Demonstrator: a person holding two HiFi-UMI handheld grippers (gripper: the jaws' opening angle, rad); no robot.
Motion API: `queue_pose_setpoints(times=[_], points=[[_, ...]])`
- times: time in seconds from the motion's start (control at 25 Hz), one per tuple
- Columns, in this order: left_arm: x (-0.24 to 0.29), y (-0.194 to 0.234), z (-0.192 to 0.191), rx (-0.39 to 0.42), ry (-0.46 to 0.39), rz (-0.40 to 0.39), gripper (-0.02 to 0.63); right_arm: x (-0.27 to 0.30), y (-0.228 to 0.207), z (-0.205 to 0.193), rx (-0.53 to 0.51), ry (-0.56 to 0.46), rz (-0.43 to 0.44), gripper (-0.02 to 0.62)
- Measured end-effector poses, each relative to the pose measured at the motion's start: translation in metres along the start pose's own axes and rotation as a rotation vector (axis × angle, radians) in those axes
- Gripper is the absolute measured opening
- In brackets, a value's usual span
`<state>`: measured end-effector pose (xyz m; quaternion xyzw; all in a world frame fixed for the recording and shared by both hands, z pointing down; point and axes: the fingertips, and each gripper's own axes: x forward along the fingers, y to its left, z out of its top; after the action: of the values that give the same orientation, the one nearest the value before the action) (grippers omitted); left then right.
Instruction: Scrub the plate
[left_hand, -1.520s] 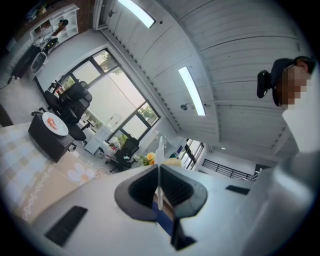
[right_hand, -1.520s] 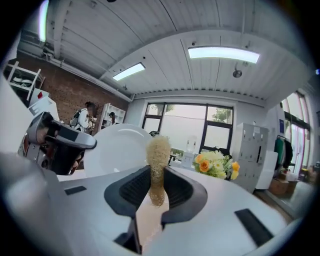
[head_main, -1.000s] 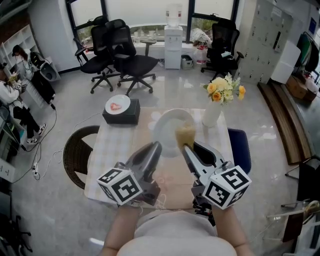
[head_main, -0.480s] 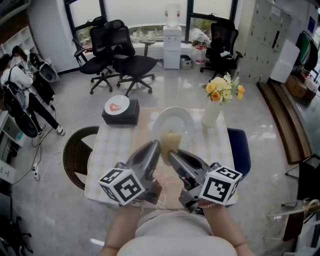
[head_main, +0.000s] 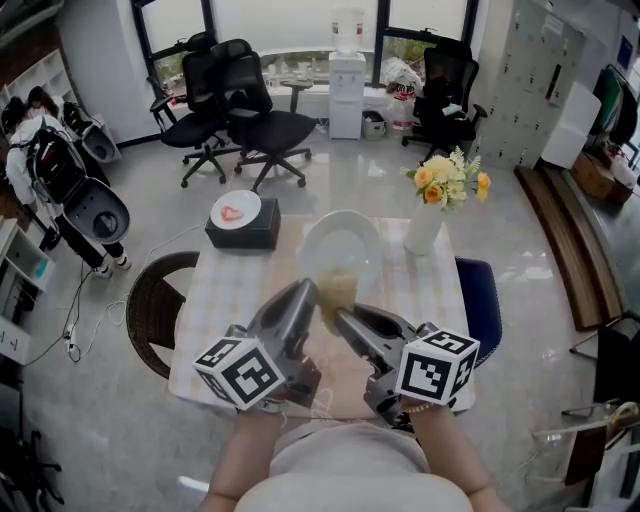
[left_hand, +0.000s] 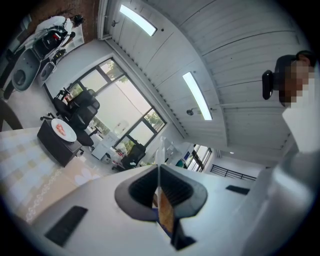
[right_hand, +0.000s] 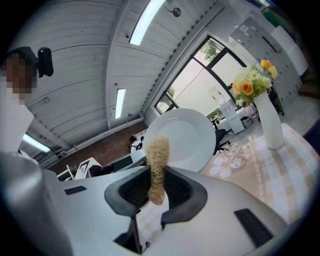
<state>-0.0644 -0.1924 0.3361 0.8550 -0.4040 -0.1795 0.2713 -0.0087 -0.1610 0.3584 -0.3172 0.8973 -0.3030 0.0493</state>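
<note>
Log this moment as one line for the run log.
left gripper: shut on plate rim, plate tilted up | right gripper: shut on fibre scrubber | contact: fibre scrubber against plate's lower face

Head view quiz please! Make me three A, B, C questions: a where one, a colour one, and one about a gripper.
1. Where is the tall white vase of yellow and orange flowers?
A) on the cloth-covered table's right side
B) on the floor
C) on a chair

2. What colour is the fibrous scrubber in the right gripper?
A) blue
B) tan
C) red

3. What is the left gripper doing?
A) open, empty
B) shut on the vase
C) shut on the round white plate's rim

1 A: it stands by that edge.
2 B: its fibres look straw-coloured.
3 C: the thin rim sits between its shut jaws.
</note>
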Motion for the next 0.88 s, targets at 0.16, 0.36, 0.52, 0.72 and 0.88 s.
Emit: queue_pose_setpoints(times=[0.16, 0.36, 0.52, 0.72, 0.88], points=[[-0.002, 0.001, 0.002, 0.005, -0.003, 0.003, 0.018, -0.005, -0.009, -0.003, -0.117, 0.068, -0.046, 0.084], [-0.004, 0.000, 0.003, 0.017, -0.003, 0.001, 0.018, -0.015, -0.030, 0.003, -0.297, 0.124, -0.161, 0.084], [-0.005, -0.001, 0.001, 0.024, 0.004, -0.006, 0.018, -0.022, -0.045, 0.013, -0.439, 0.147, -0.266, 0.084], [-0.006, 0.001, -0.005, 0.026, 0.023, 0.001, 0.018, -0.028, -0.062, 0.027, -0.596, 0.171, -0.392, 0.084], [-0.007, 0.001, -0.010, 0.058, 0.042, -0.010, 0.018, -0.032, -0.070, 0.037, -0.703, 0.179, -0.476, 0.084]])
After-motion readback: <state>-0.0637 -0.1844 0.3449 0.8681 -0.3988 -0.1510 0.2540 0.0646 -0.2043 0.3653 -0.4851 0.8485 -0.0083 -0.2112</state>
